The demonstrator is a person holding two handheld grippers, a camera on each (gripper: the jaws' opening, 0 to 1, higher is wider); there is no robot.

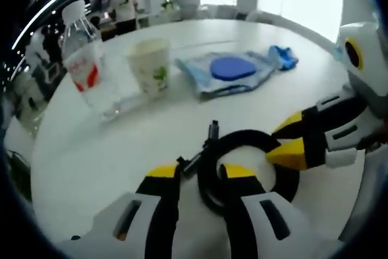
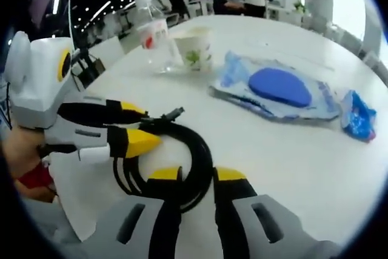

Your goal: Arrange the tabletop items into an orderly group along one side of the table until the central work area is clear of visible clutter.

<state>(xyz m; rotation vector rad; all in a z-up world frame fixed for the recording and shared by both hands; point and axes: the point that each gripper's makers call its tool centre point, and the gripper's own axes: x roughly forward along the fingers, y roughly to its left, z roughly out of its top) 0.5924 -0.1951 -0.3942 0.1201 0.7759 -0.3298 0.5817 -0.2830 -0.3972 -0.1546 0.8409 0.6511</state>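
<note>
Both pairs of jaws are closed on the same coiled black cable (image 1: 248, 168): our left gripper (image 1: 200, 177) pinches one side of the loop between its yellow-tipped jaws, and our right gripper (image 2: 197, 177) pinches the opposite side. In the left gripper view the right gripper comes in from the right with its yellow tips on the coil; in the right gripper view the left gripper (image 2: 130, 128) comes in from the left the same way.

We judge that we are handling the cable as one bundle, probably to carry it toward the other items. It lies on the white table (image 1: 91, 162) near us, apart from the rest. The next move calls for lifting the loop without letting the strands spread, then setting it down beside the group; the loose plug end (image 1: 213, 130) sticking out of the coil could snag or drag.

Farther along the table stand a clear water bottle (image 1: 85, 65) with a red label and a paper cup (image 1: 150, 65) just beside it. Next to them lies a flat plastic packet (image 1: 227, 74) with a blue disc inside, and a crumpled blue wrapper (image 1: 282, 56) at its far end. These sit along our path, so we need to come in low and short of them. People stand in the background, well away.
</note>
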